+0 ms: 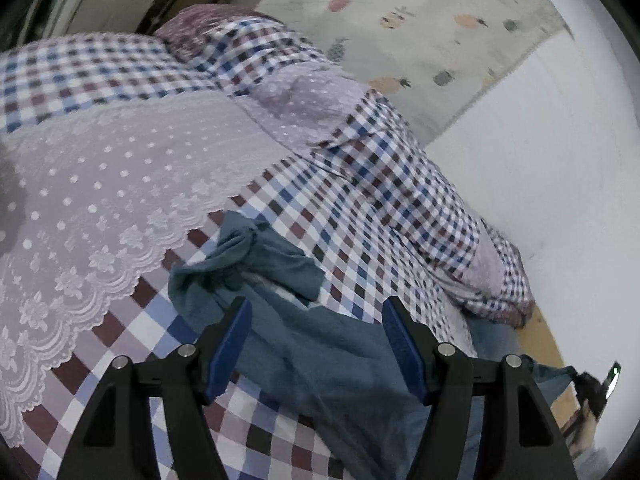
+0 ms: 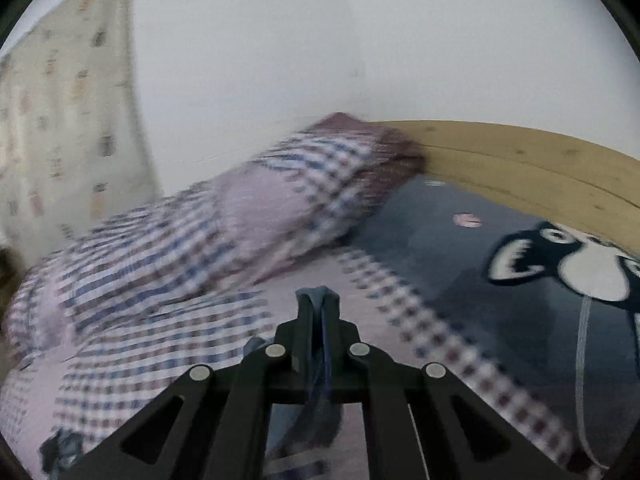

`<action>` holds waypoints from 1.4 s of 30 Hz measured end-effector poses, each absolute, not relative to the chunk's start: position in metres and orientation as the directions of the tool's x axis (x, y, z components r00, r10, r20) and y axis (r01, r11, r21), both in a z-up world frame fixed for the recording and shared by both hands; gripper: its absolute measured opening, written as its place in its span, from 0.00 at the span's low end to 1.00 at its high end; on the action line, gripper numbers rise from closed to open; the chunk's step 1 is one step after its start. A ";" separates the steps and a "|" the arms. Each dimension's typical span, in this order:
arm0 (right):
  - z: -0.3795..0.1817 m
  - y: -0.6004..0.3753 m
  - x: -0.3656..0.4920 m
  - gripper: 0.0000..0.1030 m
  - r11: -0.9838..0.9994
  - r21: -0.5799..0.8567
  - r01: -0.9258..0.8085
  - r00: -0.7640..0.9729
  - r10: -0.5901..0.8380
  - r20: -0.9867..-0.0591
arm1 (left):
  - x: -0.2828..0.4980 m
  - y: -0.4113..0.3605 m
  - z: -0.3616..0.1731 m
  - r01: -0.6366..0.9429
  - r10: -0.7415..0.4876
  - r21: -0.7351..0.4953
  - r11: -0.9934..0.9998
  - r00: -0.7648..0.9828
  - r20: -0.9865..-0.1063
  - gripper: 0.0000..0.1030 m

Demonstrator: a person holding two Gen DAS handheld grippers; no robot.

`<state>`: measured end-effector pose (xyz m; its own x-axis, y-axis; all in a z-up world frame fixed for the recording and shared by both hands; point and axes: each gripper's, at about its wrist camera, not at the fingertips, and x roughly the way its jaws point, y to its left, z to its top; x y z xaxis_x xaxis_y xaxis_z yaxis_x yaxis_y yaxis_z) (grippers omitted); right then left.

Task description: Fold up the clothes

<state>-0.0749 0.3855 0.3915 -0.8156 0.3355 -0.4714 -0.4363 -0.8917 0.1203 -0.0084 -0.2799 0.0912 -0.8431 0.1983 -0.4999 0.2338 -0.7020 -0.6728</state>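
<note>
Teal garment (image 1: 320, 344) lies crumpled on checked bedspread (image 1: 304, 216), directly under and ahead of left gripper (image 1: 316, 344), jaws spread, empty. Right gripper (image 2: 318, 300) pinched on its edge. Advice: keep pinch firm, draw cloth taut, flatten before creasing.

Motion blur smears the checked quilt (image 2: 192, 248) in the right wrist view. The blue garment (image 1: 320, 344) runs off the left wrist view's lower edge, its shape unreadable. A dark object (image 1: 596, 388) at that view's right rim cannot be identified.
</note>
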 end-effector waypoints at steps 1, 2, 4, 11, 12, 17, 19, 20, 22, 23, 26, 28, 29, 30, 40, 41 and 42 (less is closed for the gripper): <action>0.386 0.393 -0.079 0.06 -0.884 0.103 -0.456 -0.786 0.345 -0.512 | -0.010 -0.276 0.092 0.224 0.209 -0.668 -0.710 -0.839 -0.503 0.69; 0.377 0.399 -0.084 0.07 -0.879 0.090 -0.468 -0.750 0.341 -0.566 | -0.012 -0.272 0.092 0.214 0.219 -0.663 -0.717 -0.834 -0.506 0.69; 0.361 0.401 -0.080 0.09 -0.883 0.072 -0.463 -0.715 0.325 -0.619 | -0.015 -0.264 0.092 0.194 0.239 -0.654 -0.731 -0.825 -0.513 0.69; 0.313 0.364 -0.019 0.45 -0.948 0.123 -0.293 -0.716 0.133 -0.686 | -0.019 -0.235 0.093 0.146 0.274 -0.606 -0.782 -0.792 -0.545 0.69; 0.303 0.355 -0.006 0.45 -0.955 0.144 -0.258 -0.705 0.085 -0.704 | -0.019 -0.232 0.094 0.138 0.279 -0.603 -0.786 -0.792 -0.544 0.69; 0.255 0.302 0.068 0.45 -0.961 0.262 -0.093 -0.616 -0.151 -0.773 | -0.013 -0.222 0.098 0.112 0.287 -0.587 -0.802 -0.790 -0.542 0.69; 0.236 0.278 0.102 0.45 -0.947 0.318 -0.045 -0.568 -0.238 -0.788 | -0.009 -0.217 0.100 0.096 0.294 -0.586 -0.805 -0.792 -0.535 0.69; 0.228 0.267 0.116 0.46 -0.938 0.346 -0.026 -0.547 -0.277 -0.790 | -0.006 -0.215 0.101 0.088 0.297 -0.582 -0.808 -0.793 -0.532 0.69; 0.215 0.246 0.142 0.45 -0.915 0.404 0.013 -0.505 -0.355 -0.787 | 0.000 -0.209 0.104 0.071 0.303 -0.575 -0.815 -0.794 -0.527 0.69; 0.209 0.235 0.156 0.46 -0.902 0.431 0.031 -0.484 -0.391 -0.783 | 0.002 -0.207 0.104 0.064 0.305 -0.572 -0.818 -0.795 -0.525 0.69; 0.200 0.211 0.189 0.46 -0.878 0.473 0.074 -0.448 -0.453 -0.771 | 0.013 -0.197 0.107 0.031 0.325 -0.567 -0.823 -0.792 -0.516 0.69; 0.195 0.202 0.203 0.46 -0.859 0.505 0.085 -0.430 -0.489 -0.759 | 0.024 -0.190 0.110 0.005 0.344 -0.566 -0.824 -0.790 -0.508 0.69; 0.192 0.200 0.206 0.46 -0.848 0.523 0.085 -0.423 -0.506 -0.752 | 0.029 -0.186 0.111 -0.011 0.354 -0.564 -0.826 -0.788 -0.503 0.69; 0.190 0.198 0.210 0.46 -0.837 0.541 0.084 -0.416 -0.523 -0.744 | 0.034 -0.182 0.113 -0.022 0.358 -0.556 -0.831 -0.786 -0.504 0.69; 0.160 0.206 0.217 0.47 -0.681 0.732 -0.019 -0.400 -0.666 -0.630 | 0.091 -0.143 0.111 -0.099 0.403 -0.513 -0.853 -0.748 -0.527 0.69; 0.157 0.207 0.216 0.47 -0.658 0.752 -0.034 -0.404 -0.679 -0.613 | 0.098 -0.140 0.110 -0.102 0.412 -0.518 -0.849 -0.742 -0.530 0.69; 0.154 0.207 0.214 0.46 -0.636 0.771 -0.042 -0.403 -0.695 -0.595 | 0.106 -0.137 0.108 -0.105 0.421 -0.523 -0.846 -0.735 -0.532 0.69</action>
<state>0.2138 0.2074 0.1541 -0.4031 -0.6952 -0.5951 -0.0418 -0.6356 0.7709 0.1055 -0.1371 0.1085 -0.7349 0.4207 -0.5320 -0.1053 -0.8456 -0.5233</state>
